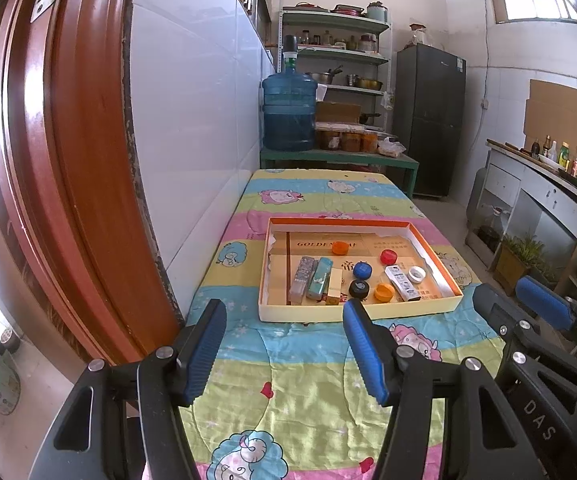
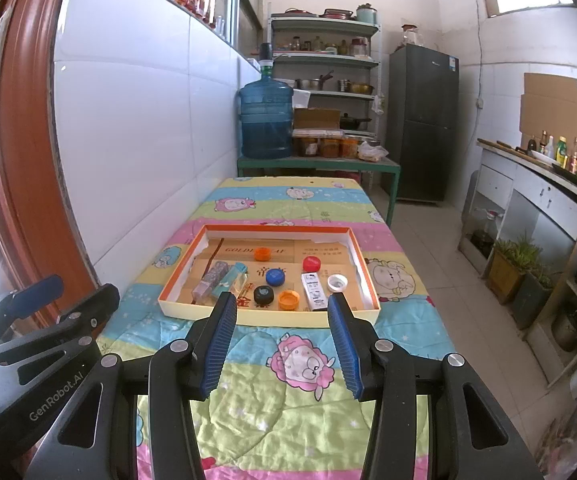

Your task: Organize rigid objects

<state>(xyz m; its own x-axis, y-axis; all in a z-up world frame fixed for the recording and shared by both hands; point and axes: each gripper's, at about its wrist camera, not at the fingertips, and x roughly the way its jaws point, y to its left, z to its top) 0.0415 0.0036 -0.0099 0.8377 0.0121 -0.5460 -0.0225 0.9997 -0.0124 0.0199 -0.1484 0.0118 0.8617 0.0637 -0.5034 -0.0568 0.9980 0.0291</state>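
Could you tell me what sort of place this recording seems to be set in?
Most likely a home kitchen: a dark fridge, shelves of pots and jars, and a counter with sauce bottles stand around the cloth-covered table.

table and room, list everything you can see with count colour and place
tray: 1, orange rim, cream walls, middle of table
bottle caps: 6 in tray; orange at back, red, blue, white, black, orange near front
slim boxes: 2, grey patterned and teal, tray's left part, side by side
white box: 1, printed, tray's right part
yellow box: 1, beside the teal one
quilt: 1, striped pastel with cartoon sheep, covers table
water jug: 1, blue, green bench behind table
shelf rack: 1, pale green, back wall
fridge: 1, dark, back right
door frame: 1, red-brown, left
left gripper: black, blue pads, open, holds nothing
right gripper: same, open, holds nothing
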